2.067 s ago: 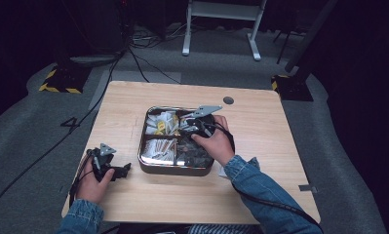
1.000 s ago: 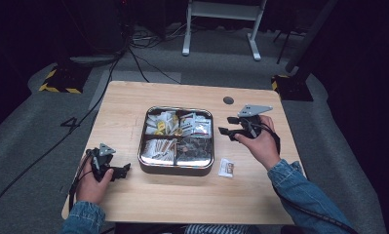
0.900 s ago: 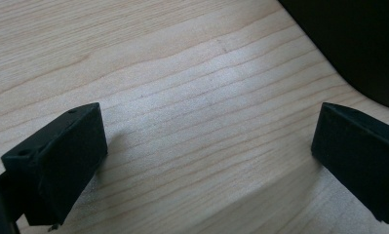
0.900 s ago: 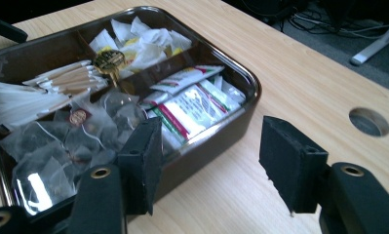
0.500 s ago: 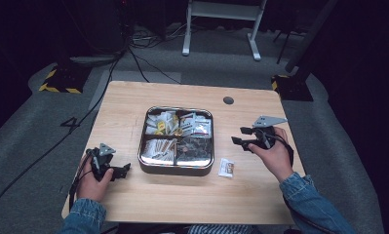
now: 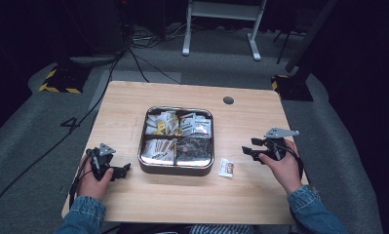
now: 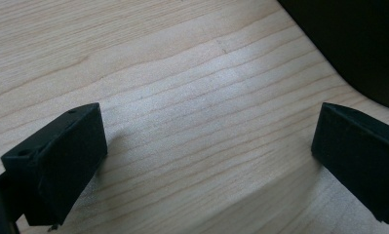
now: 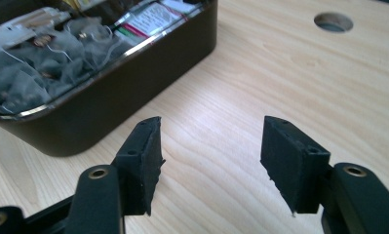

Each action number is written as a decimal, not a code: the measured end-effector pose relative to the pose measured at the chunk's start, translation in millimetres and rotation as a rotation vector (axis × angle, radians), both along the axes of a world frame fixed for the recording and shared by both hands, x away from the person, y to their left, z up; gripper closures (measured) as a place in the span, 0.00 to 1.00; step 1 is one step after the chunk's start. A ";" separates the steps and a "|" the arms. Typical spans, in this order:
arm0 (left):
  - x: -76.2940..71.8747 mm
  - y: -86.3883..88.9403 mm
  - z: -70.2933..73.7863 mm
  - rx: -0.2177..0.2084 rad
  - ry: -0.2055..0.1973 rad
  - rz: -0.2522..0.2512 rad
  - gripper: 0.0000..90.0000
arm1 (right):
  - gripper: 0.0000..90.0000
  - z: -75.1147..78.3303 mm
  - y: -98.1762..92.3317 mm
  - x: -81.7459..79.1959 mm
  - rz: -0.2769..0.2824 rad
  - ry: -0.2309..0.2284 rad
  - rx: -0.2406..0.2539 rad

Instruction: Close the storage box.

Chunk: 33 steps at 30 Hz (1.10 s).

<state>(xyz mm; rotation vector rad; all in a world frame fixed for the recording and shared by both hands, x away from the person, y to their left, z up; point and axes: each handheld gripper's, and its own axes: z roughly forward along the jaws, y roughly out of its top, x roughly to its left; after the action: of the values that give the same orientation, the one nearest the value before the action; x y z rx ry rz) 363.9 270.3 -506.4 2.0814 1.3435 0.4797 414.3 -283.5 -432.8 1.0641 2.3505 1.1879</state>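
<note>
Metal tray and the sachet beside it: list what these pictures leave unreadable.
- Sachet, high view: too small, its print cannot be read.
- Metal tray, left gripper view: a dark corner, the rest cut off by the picture's edge.
- Tray's far compartments, right gripper view: cut off by the top edge.
- Tea bags, right gripper view: tag print too blurred.

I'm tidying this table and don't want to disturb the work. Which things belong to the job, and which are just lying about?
In the job:
- metal tray of tea bags and packets
- small packet on the table beside it
- right hand-held gripper, open

Lying about:
- floor cables
- white stand
</note>
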 end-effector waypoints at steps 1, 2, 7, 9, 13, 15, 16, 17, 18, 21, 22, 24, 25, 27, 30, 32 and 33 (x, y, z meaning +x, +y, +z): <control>0.0 0.0 0.0 0.000 0.000 0.000 0.00 | 0.46 -2.7 -1.5 -1.1 -0.010 -0.002 -0.003; 0.0 0.0 0.0 0.000 0.000 0.000 0.00 | 0.46 -5.3 -3.3 -2.3 -0.018 -0.006 -0.004; 0.0 0.1 0.1 -0.001 0.001 -0.001 0.00 | 0.46 -19.6 -10.0 -8.5 -0.069 -0.032 -0.055; 0.0 0.0 0.0 0.000 0.000 0.000 0.00 | 0.46 -25.3 -12.0 -9.8 -0.081 -0.031 -0.073; 0.0 0.0 0.0 0.000 0.000 0.000 0.00 | 0.46 -33.3 -16.2 -11.8 -0.088 -0.009 -0.072; 0.0 0.0 0.0 0.000 0.000 0.000 0.00 | 0.46 -35.9 -17.0 -13.7 -0.091 0.000 -0.077; 0.0 0.0 0.0 0.000 0.000 0.000 0.00 | 0.46 -37.5 -17.3 -14.6 -0.091 0.007 -0.076; 0.0 0.0 0.0 0.000 0.000 0.000 0.00 | 0.46 -38.9 -18.0 -15.3 -0.090 0.012 -0.077; 0.0 0.0 0.1 0.000 0.001 -0.001 0.00 | 0.45 -40.5 -19.1 -16.3 -0.092 0.018 -0.079; 0.0 -0.1 0.0 -0.001 0.000 0.000 0.00 | 0.45 -43.2 -22.0 -18.6 -0.097 0.024 -0.082; 0.0 0.0 0.0 0.000 0.000 0.000 0.00 | 0.45 -44.0 -23.0 -19.5 -0.097 0.028 -0.083; 0.0 0.0 0.0 0.000 0.000 0.000 0.00 | 0.44 -45.9 -24.3 -21.4 -0.096 0.036 -0.085; 0.0 0.0 0.0 0.000 0.000 0.000 0.00 | 0.42 -47.6 -24.6 -22.2 -0.088 0.046 -0.084; 0.0 0.0 0.0 0.000 0.000 0.000 0.00 | 0.42 -49.8 -24.8 -23.6 -0.077 0.056 -0.084; 0.0 0.0 0.0 0.000 0.000 0.000 0.00 | 0.41 -52.2 -25.1 -24.6 -0.066 0.053 -0.086; 0.0 0.0 0.0 0.000 0.000 0.000 0.00 | 0.40 -53.5 -24.3 -25.1 -0.056 0.044 -0.090; 0.0 0.0 0.0 0.000 0.000 0.000 0.00 | 0.40 -54.2 -23.6 -25.4 -0.051 0.043 -0.092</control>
<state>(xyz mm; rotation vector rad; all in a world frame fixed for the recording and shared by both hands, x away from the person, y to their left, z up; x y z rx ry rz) 363.9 270.3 -506.4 2.0810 1.3435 0.4798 388.9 -307.1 -487.0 1.1228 2.3703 1.0386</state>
